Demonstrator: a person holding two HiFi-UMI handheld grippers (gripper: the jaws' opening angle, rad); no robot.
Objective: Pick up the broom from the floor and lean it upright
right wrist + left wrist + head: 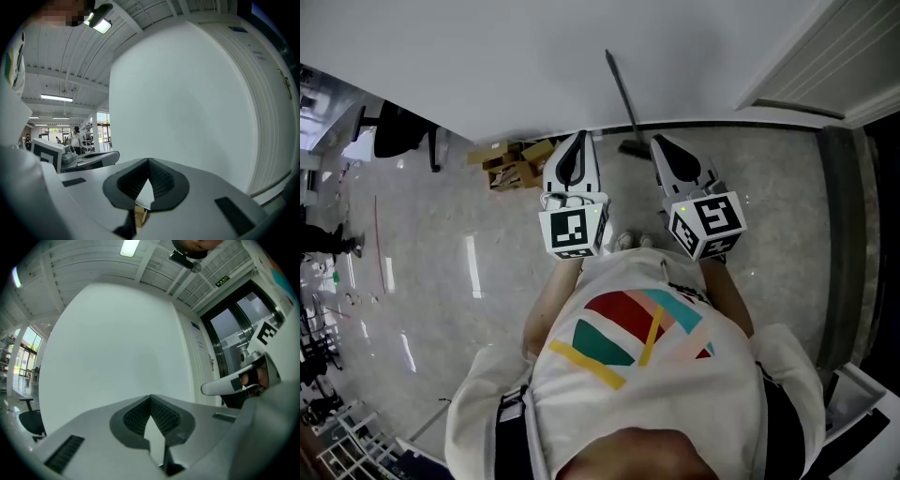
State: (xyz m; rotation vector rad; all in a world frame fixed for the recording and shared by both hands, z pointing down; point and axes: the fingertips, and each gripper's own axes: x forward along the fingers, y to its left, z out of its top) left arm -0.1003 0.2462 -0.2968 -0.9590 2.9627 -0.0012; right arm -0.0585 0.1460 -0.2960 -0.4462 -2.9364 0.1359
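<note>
Broom stands on grey floor against wall; left gripper, right gripper fingers closed.

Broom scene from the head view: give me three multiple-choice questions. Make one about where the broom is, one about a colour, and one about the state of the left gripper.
1. Where is the broom?
A. lying flat
B. leaning upright against the white wall
C. standing in a bucket

2. What colour are the boxes by the wall?
A. brown
B. blue
C. red

3. How do the jaws of the left gripper stand?
A. wide apart
B. shut on the broom
C. shut with nothing between them

Answers:
1 B: the handle rises along the wall.
2 A: the boxes are plain cardboard brown.
3 C: in the left gripper view the pads meet at their tips, with only the bare wall beyond them.
</note>
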